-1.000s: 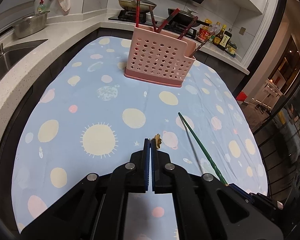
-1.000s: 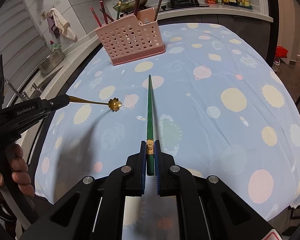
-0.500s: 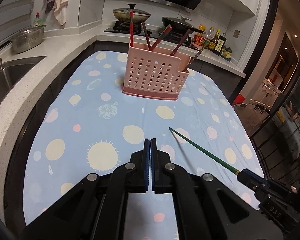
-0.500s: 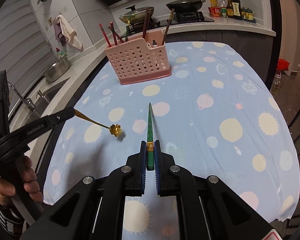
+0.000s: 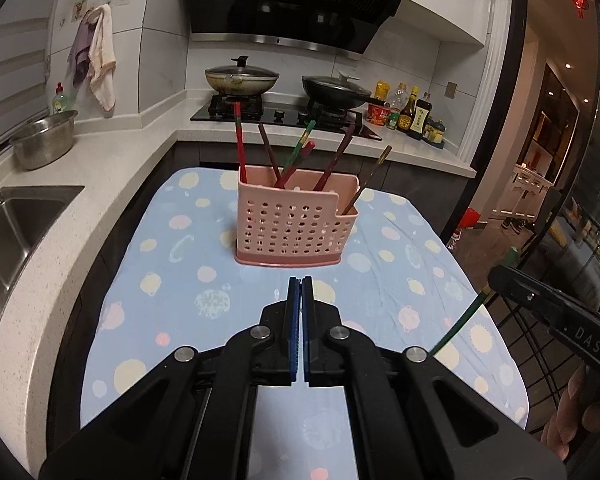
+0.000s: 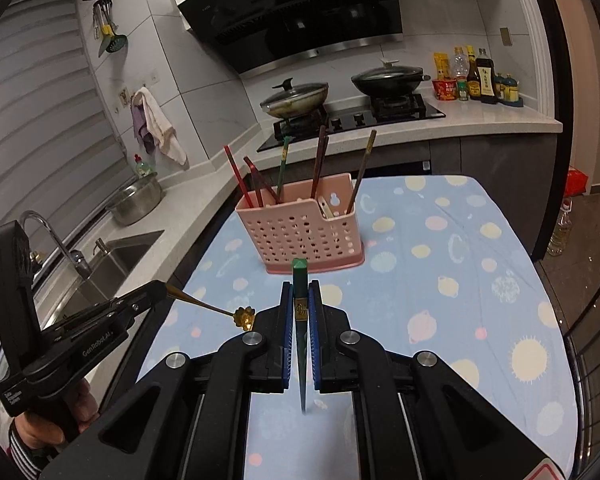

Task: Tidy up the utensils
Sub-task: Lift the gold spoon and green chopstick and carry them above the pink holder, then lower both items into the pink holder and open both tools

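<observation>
A pink perforated utensil holder (image 5: 296,224) stands on the far middle of the table (image 5: 180,280) and holds several chopsticks; it also shows in the right wrist view (image 6: 300,232). My left gripper (image 5: 300,286) is shut; in the right wrist view it (image 6: 160,290) clamps the handle of a small gold spoon (image 6: 220,312) with a flower-shaped bowl. My right gripper (image 6: 300,292) is shut on a green chopstick (image 6: 300,320), held upright with its thick end up and its thin tip down. That chopstick (image 5: 460,324) shows at the right of the left wrist view.
The table has a blue cloth with dots and suns. A counter with a sink (image 5: 16,220) and a steel bowl (image 5: 44,140) runs along the left. A stove with two lidded pans (image 5: 240,80) and sauce bottles (image 5: 412,116) lie behind.
Both grippers have lifted and tilted up, so the holder and kitchen wall sit more central. The green chopstick has swung from lying forward to standing upright in my right gripper.
</observation>
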Tool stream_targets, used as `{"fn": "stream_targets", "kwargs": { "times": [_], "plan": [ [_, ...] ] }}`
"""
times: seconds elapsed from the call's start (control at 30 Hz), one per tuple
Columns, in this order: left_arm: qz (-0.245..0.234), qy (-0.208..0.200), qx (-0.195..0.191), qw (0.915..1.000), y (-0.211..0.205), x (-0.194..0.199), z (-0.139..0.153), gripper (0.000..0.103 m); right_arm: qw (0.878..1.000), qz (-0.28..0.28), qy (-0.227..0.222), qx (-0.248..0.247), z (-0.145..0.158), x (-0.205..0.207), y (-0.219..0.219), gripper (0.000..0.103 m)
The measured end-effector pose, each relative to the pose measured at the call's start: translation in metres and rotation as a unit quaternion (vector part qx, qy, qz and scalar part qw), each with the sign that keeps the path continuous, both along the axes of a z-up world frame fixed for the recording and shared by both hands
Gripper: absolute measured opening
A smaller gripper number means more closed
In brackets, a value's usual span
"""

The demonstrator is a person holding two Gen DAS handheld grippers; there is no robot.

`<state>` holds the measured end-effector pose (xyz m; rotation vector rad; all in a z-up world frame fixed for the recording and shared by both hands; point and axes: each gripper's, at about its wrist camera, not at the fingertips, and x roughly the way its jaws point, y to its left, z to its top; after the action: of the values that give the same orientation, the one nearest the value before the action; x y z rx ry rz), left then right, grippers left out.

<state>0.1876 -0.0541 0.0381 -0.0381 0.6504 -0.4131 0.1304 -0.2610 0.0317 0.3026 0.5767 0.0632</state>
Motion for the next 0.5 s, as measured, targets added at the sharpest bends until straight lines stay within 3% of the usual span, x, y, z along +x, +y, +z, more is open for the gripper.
{"fn": "stream_targets", "kwargs": {
  "times": [0.5],
  "plan": [
    [0.001, -0.075, 0.034, 0.9966, -0.014, 0.079, 0.061, 0.001, 0.994, -0.016, -0.104, -0.033, 0.08, 0.096, -0.003, 0.007]
  ]
}}
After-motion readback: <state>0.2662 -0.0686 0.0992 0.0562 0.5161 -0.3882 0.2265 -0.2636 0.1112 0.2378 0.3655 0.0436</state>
